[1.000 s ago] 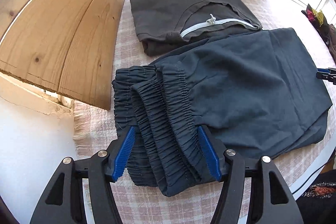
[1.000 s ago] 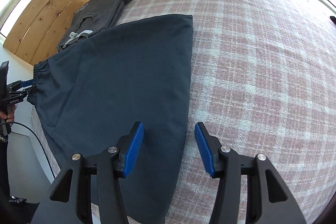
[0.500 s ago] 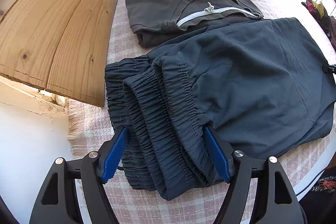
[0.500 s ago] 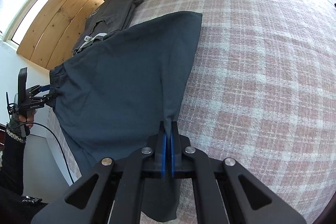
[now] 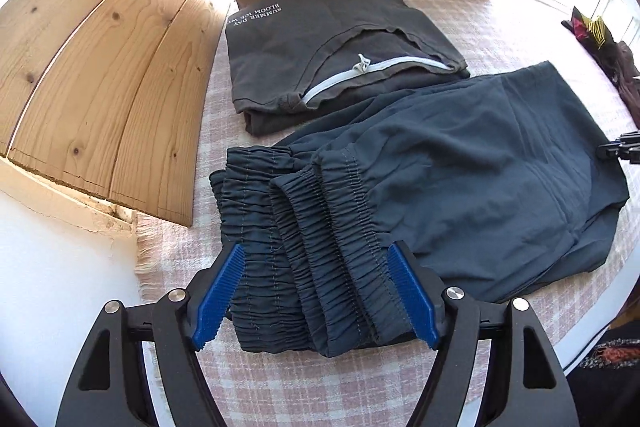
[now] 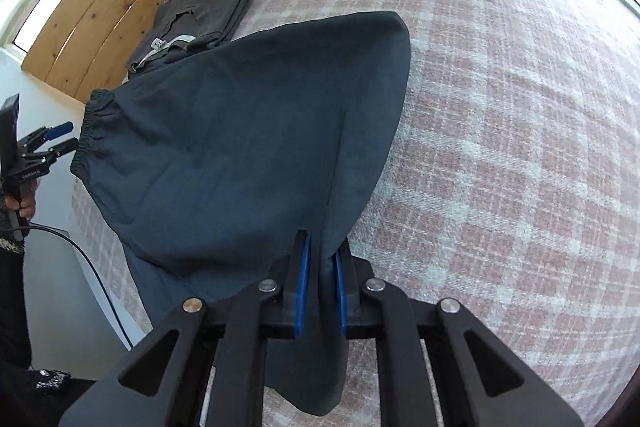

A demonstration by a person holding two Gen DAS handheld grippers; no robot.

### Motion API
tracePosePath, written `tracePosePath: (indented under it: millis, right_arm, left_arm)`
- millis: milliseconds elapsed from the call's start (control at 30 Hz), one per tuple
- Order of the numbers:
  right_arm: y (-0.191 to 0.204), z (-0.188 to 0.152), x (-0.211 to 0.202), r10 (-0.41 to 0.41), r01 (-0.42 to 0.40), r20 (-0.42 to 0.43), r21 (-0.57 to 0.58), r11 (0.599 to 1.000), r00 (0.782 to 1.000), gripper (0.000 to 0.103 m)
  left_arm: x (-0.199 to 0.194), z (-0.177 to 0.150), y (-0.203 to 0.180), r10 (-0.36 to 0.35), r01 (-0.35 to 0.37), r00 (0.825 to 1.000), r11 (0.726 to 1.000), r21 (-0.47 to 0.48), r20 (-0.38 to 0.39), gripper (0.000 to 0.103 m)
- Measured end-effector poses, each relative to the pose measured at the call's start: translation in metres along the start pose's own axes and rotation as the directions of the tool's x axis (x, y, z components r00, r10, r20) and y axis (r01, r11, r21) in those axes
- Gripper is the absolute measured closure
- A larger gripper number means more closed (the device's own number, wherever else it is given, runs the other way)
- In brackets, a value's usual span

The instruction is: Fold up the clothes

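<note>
Two garments lie on the pink checked cloth [image 6: 520, 115] covering my work surface: dark blue trousers [image 5: 460, 163] in front and a folded grey garment [image 5: 320, 39] with a white drawstring behind, its edge touching the trousers. My left gripper [image 5: 316, 291] stands with its blue pads spread wide on either side of the bunched elastic waistband [image 5: 320, 239], which lies between them; I cannot tell whether either pad touches the fabric. My right gripper [image 6: 319, 291] is pinched on a gathered fold of the trousers' far end, a narrow gap left between the pads. From the left wrist, only the right gripper's black tip shows at the frame edge. Wooden boards [image 5: 100, 75] rise behind. Printed lettering on the grey garment reads upside down and is partly cut off.
</note>
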State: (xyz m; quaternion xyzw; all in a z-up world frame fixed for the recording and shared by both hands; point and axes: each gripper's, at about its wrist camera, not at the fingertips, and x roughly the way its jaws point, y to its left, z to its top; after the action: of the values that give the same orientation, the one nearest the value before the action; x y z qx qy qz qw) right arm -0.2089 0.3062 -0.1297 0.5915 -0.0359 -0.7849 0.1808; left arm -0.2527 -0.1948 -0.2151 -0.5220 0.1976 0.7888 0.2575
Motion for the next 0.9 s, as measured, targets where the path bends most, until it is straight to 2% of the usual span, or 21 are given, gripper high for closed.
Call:
tracePosePath:
  millis: [33, 133, 167, 233, 267, 300, 333, 400, 500, 600, 700, 800, 900]
  right_arm:
    - [0.004, -0.002, -0.005, -0.027, 0.028, 0.017, -0.020, 0.999, 0.999, 0.087]
    - [0.013, -0.008, -0.018, -0.083, 0.087, 0.063, -0.064, 0.994, 0.995, 0.085]
    - [0.016, -0.009, -0.017, -0.077, 0.082, 0.056, -0.082, 0.993, 0.995, 0.075]
    - [0.020, -0.010, -0.007, -0.066, 0.067, 0.017, -0.098, 0.993, 0.998, 0.063]
    - [0.020, -0.010, 0.000, -0.065, 0.063, -0.013, -0.100, 0.993, 0.998, 0.063]
    - [0.020, -0.009, 0.007, -0.064, 0.059, -0.042, -0.102, 0.993, 0.997, 0.063]
    - [0.019, -0.009, 0.011, -0.059, 0.053, -0.061, -0.099, 0.994, 0.996, 0.063]
    - [0.009, -0.006, -0.001, -0.028, 0.025, -0.039, -0.071, 0.997, 0.999, 0.063]
    - [-0.019, 0.011, -0.036, 0.031, -0.030, 0.045, -0.015, 0.999, 0.999, 0.063]
    - [-0.046, 0.039, -0.053, 0.004, -0.001, 0.099, -0.023, 1.000, 0.995, 0.063]
    - [-0.063, 0.068, -0.048, 0.032, -0.025, 0.105, -0.065, 0.998, 0.994, 0.063]
    - [-0.073, 0.089, -0.027, 0.063, -0.054, 0.071, -0.129, 0.990, 0.995, 0.063]
    - [-0.082, 0.101, -0.007, 0.118, -0.113, 0.025, -0.151, 0.982, 0.993, 0.063]
  left_arm:
    - [-0.001, 0.001, 0.000, -0.007, 0.007, 1.000, 1.000, -0.001, 0.002, 0.031]
    - [0.020, -0.001, -0.015, -0.021, 0.025, 0.999, 0.996, 0.083, -0.047, 0.031]
    - [0.030, -0.001, -0.016, 0.009, -0.002, 0.998, 0.994, 0.108, -0.068, 0.030]
    - [0.049, -0.004, -0.009, 0.099, -0.084, 0.990, 0.987, 0.140, -0.105, 0.029]
    - [0.058, -0.005, -0.004, 0.133, -0.115, 0.984, 0.982, 0.148, -0.120, 0.029]
    - [0.060, -0.005, 0.004, 0.118, -0.102, 0.985, 0.987, 0.124, -0.127, 0.029]
    - [0.056, -0.004, 0.009, 0.100, -0.087, 0.988, 0.991, 0.103, -0.121, 0.028]
    - [0.042, -0.004, 0.011, 0.114, -0.104, 0.989, 0.990, 0.093, -0.099, 0.029]
    - [0.004, -0.007, -0.006, 0.148, -0.145, 0.988, 0.987, 0.071, -0.035, 0.033]
    - [-0.036, -0.017, -0.060, 0.124, -0.128, 0.991, 0.987, 0.099, 0.046, 0.033]
    - [-0.051, -0.023, -0.142, 0.067, -0.082, 0.993, 0.982, 0.172, 0.094, 0.031]
    - [-0.049, -0.023, -0.231, -0.019, -0.006, 0.995, 0.971, 0.238, 0.102, 0.031]
    - [-0.031, -0.018, -0.317, -0.043, 0.007, 0.994, 0.946, 0.325, 0.105, 0.031]
